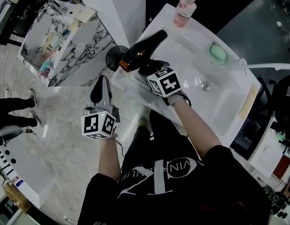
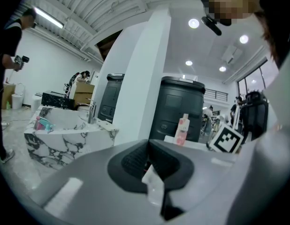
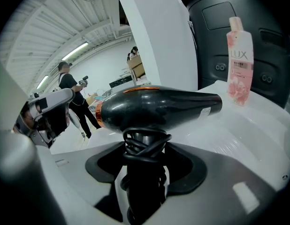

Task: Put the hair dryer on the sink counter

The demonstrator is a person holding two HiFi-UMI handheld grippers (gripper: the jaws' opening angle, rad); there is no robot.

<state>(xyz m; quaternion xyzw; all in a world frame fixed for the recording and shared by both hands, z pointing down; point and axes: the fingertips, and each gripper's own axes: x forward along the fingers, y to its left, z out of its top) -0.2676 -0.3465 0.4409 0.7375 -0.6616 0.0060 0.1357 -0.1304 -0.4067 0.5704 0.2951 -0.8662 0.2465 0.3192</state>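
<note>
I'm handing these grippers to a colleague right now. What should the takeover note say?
Left gripper: shut, empty, off to the side of the sink counter.
Right gripper: shut on the hair dryer by its handle, cord wound round it.
Dryer: held over the counter's left edge, nozzle toward the pink bottle.
Done: dryer gripped and at the sink.
Left: set it down on the counter, release.

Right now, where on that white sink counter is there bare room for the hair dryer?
The ribbed flat between the pink bottle and the green soap is bare, beside the hair dryer. The basin round the drain is also empty. Crowded only at bottle and soap.
</note>
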